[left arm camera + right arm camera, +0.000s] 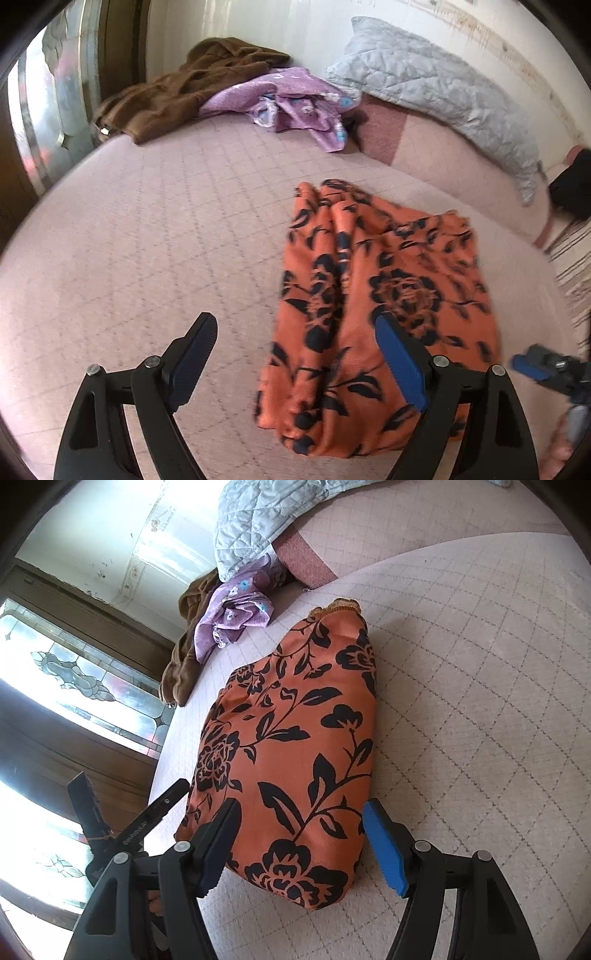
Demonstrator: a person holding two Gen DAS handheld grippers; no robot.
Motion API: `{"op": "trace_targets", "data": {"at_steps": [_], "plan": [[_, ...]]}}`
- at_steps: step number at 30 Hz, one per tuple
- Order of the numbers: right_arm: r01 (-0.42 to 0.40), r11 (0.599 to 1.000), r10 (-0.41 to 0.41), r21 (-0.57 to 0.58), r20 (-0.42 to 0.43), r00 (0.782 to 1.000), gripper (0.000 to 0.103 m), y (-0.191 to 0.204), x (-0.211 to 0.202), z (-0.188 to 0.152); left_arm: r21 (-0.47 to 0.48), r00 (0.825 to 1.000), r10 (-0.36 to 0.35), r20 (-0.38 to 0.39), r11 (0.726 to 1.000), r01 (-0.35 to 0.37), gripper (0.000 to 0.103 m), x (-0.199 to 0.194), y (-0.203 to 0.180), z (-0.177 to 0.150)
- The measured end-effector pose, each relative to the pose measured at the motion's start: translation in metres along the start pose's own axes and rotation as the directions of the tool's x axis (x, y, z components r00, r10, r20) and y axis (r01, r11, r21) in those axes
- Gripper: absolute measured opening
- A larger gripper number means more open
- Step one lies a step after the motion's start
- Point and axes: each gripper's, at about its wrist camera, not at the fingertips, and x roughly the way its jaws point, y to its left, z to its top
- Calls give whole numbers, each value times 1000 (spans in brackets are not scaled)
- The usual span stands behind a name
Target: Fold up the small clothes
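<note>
Orange floral garment [373, 314]: motion-blurred in left view. Dark object [572, 184] at right edge: cut off, unidentifiable. Grey quilt [255, 520]: cropped.

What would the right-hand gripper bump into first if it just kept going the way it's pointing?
Most likely the orange flowered garment. The right gripper points down at it with open jaws, and the cloth's near end lies between them on the bed cover. How much gap remains is hard to judge.
</note>
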Motion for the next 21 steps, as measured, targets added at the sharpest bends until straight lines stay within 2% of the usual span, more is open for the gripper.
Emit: {"op": "trace_targets", "data": {"at_steps": [2,4,6,8,11,13,16,18,20,21], "plan": [[-4,1000,4,4,0,1000,71,-2,0,0,-46,995,-104,-10,994,103,88,-2,5,3],[-10,1000,10,12,1,1000,71,-5,1,0,-95,981,-194,-23,977,191,88,-2,12,6],[-14,1000,14,15,1,1000,71,-7,1,0,-163,951,-300,-72,944,286,88,7,21,8],[-23,1000,23,22,-1,1000,71,-10,3,-1,-243,911,-393,-124,902,356,88,19,31,10],[-35,999,36,37,-6,999,71,-13,7,-1,-328,901,-418,-120,873,361,88,29,46,11],[-40,998,41,40,-4,999,71,-14,10,-1,-368,882,-450,-141,851,375,88,39,51,10],[-51,997,51,50,0,999,71,-15,13,0,-433,890,-429,-153,839,330,88,56,61,9],[-57,997,56,53,6,998,71,-15,14,1,-466,879,-448,-161,820,333,88,64,63,7],[-66,996,66,57,11,998,71,-17,15,3,-464,878,-453,-156,818,339,88,64,61,9],[-74,995,73,61,12,997,71,-18,15,5,-462,869,-469,-159,813,354,88,65,61,9]]}}
